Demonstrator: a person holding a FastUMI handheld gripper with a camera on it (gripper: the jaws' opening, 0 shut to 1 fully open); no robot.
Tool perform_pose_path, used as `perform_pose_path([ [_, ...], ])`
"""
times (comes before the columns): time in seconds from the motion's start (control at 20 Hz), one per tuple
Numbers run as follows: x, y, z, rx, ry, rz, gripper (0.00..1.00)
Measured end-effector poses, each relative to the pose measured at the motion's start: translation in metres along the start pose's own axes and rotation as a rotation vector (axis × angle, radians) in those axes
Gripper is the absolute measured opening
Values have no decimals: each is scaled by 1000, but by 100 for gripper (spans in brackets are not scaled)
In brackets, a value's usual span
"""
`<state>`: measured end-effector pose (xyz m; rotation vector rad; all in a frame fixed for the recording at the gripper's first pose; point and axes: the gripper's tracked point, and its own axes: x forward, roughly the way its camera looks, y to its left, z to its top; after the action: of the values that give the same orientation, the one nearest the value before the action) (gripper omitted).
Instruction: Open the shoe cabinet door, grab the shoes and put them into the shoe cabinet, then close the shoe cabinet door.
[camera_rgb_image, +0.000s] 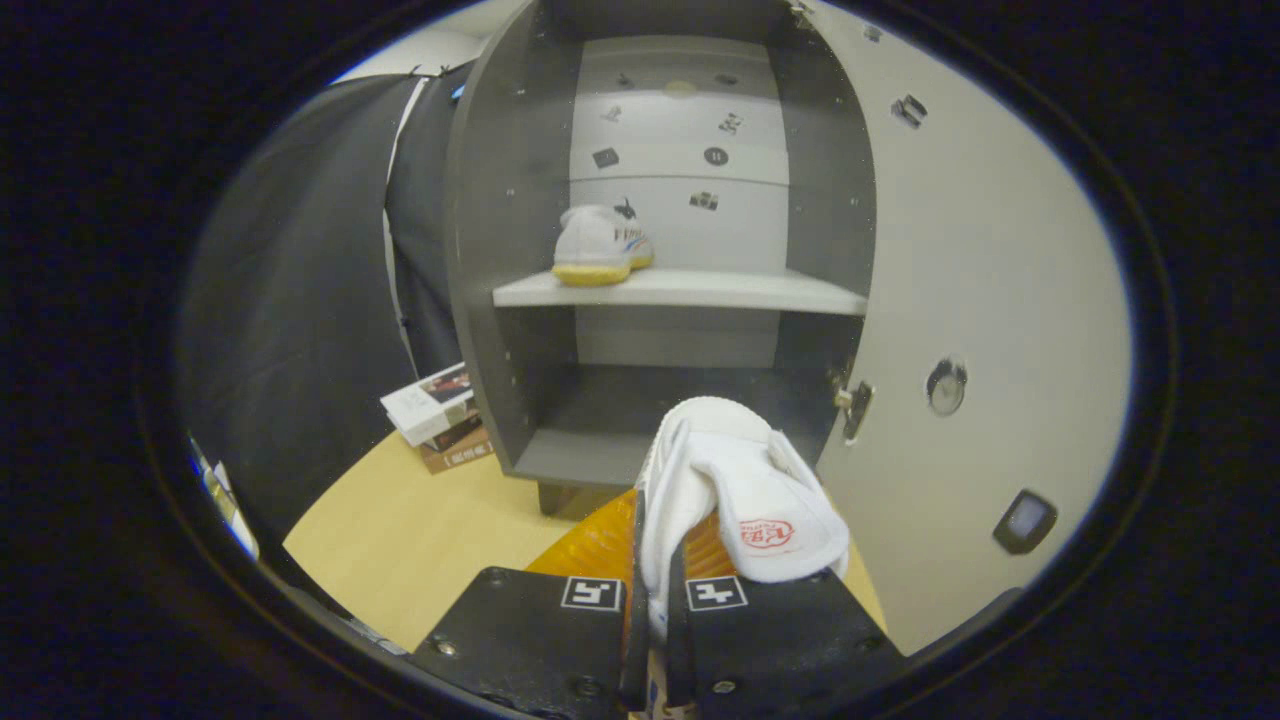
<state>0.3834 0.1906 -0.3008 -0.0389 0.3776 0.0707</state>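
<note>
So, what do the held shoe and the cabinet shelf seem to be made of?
The shoe pinched in the gripper looks like white fabric, probably canvas: matte, and its tongue folds softly. The shelf looks like a laminated board, possibly wood composite: flat, pale, smooth matte face with a straight edge.

The shoe cabinet (500, 250) stands open on the table (420, 540), its door (980, 330) swung right. One shoe (600, 245) sits on the shelf (690, 290); another shoe (735, 490) is clamped between the gripper (650, 610) fingers, before the lower compartment. Stacked books (440, 415) lie left of the cabinet.
</note>
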Motion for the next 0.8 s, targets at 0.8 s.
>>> perform_pose_path([
  [0.8, 114, -23, 209, -72, -89, 2, 11],
])
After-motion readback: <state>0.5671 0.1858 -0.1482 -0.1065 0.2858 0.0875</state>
